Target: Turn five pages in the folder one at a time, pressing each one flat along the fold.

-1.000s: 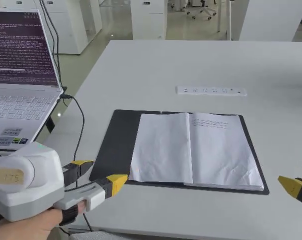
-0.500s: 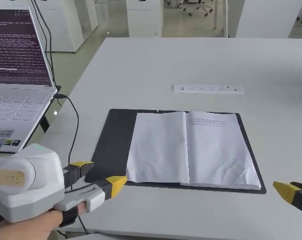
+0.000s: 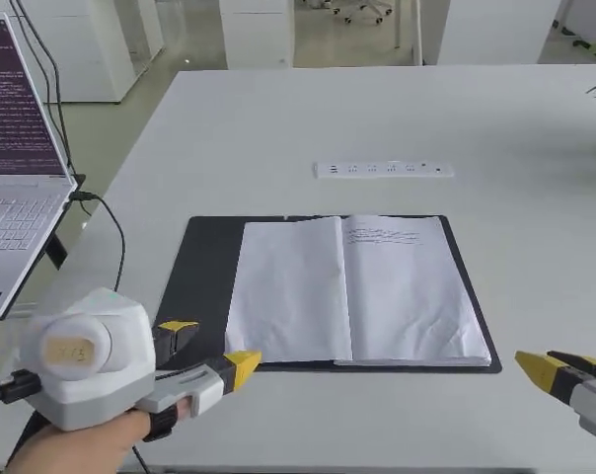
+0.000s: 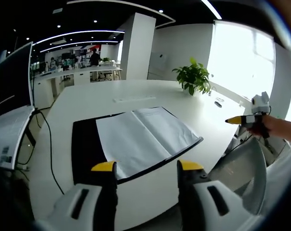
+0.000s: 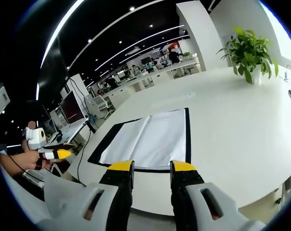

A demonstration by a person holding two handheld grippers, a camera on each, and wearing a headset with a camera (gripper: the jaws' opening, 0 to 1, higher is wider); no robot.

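Folder unchanged from the earlier frame: open and flat near the bench front edge. Left claw remains wide and empty, front-left. Right claw is narrower and empty, front-right. The left gripper view adds a potted plant.

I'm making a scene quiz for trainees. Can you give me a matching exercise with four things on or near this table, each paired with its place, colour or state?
Things:
1. folder
2. power strip
3. laptop
4. potted plant

Descriptions:
A. green, standing off to the right of the open pages
B. left of the folder, screen lit
C. lying open, white pages on a black cover
D. white, lying flat on the table beyond the folder

Pairs: 1-C, 2-D, 3-B, 4-A
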